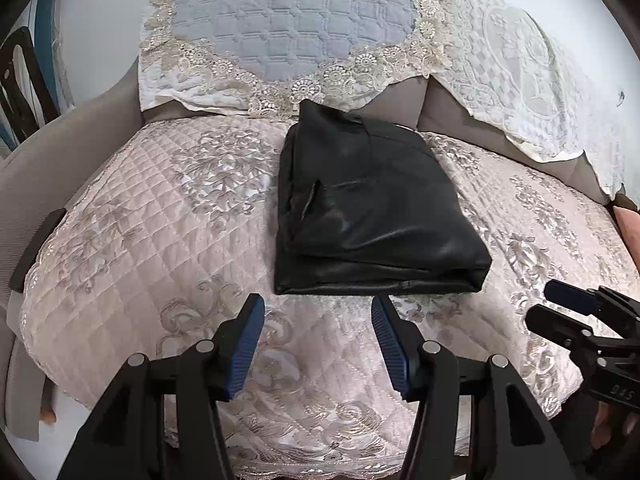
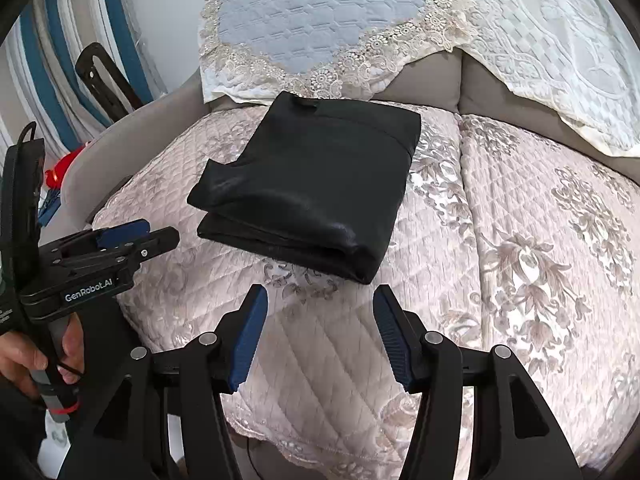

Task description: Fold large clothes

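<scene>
A black garment [image 1: 368, 208] lies folded into a thick rectangle on the quilted pink sofa cover [image 1: 140, 240], its folded edge toward me. My left gripper [image 1: 318, 308] stands open just short of that near edge, with nothing between its blue pads. In the right wrist view the same black garment [image 2: 312, 184] sits ahead and slightly left. My right gripper [image 2: 320, 300] is open too, a little back from the garment's near corner, holding nothing. The right gripper [image 1: 576, 308] shows at the right edge of the left wrist view, and the left gripper [image 2: 132, 236], held by a hand, at the left of the right wrist view.
A blue quilted cushion cover with lace trim [image 1: 296, 28] drapes the sofa back, with a white lace cover [image 1: 532, 80] to its right. The grey armrest [image 1: 48, 160] rises at the left. Blue-striped fabric and a black stand [image 2: 100, 76] are beyond the armrest.
</scene>
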The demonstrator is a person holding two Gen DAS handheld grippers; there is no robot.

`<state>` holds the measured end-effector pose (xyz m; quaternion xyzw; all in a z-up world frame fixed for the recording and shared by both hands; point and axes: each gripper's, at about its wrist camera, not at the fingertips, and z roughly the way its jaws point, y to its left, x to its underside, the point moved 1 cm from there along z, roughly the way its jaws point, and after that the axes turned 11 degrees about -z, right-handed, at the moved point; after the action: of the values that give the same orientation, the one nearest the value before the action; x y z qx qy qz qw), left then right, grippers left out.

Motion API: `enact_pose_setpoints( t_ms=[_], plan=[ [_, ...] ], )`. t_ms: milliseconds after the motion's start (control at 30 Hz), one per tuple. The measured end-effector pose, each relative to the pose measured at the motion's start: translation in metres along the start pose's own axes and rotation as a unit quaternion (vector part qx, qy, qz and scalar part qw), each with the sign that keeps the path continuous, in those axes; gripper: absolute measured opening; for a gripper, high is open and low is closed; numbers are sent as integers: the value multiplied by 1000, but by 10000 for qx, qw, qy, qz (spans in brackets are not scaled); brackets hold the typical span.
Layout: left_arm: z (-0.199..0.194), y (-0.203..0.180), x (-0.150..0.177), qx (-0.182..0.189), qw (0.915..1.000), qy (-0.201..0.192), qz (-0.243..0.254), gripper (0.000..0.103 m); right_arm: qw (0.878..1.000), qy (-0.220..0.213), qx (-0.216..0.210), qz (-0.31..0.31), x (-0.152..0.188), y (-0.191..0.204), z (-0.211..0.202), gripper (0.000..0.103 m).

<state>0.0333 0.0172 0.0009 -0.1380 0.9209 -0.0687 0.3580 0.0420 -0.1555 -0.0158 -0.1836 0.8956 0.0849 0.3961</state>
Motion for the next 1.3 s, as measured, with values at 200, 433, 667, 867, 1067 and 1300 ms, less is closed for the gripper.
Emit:
enact_pose_setpoints(
  t_ms=[200, 433, 667, 867, 1067, 1300],
  plan=[
    [0, 3, 7, 16, 9999, 84, -114, 61, 10000, 28, 50, 10, 4, 1, -3, 56],
    [0, 1, 13, 15, 9997, 151, -165, 62, 10000, 55, 59, 31, 7, 3, -3, 56],
    [0, 2, 15, 17, 9997, 183, -185, 63, 9999, 90, 52, 18, 8, 5, 0, 56],
    [0, 0, 16, -109, 9997, 175, -143, 63, 9999, 104, 17, 12, 8, 6, 0, 56],
    [0, -1, 17, -186, 9996, 174, -122, 63, 9999, 99, 20, 12, 8, 6, 0, 56],
    [-1, -2, 17, -209, 9996, 176, -101, 63, 9999, 104, 5, 22, 9, 8, 0, 56]
  ],
)
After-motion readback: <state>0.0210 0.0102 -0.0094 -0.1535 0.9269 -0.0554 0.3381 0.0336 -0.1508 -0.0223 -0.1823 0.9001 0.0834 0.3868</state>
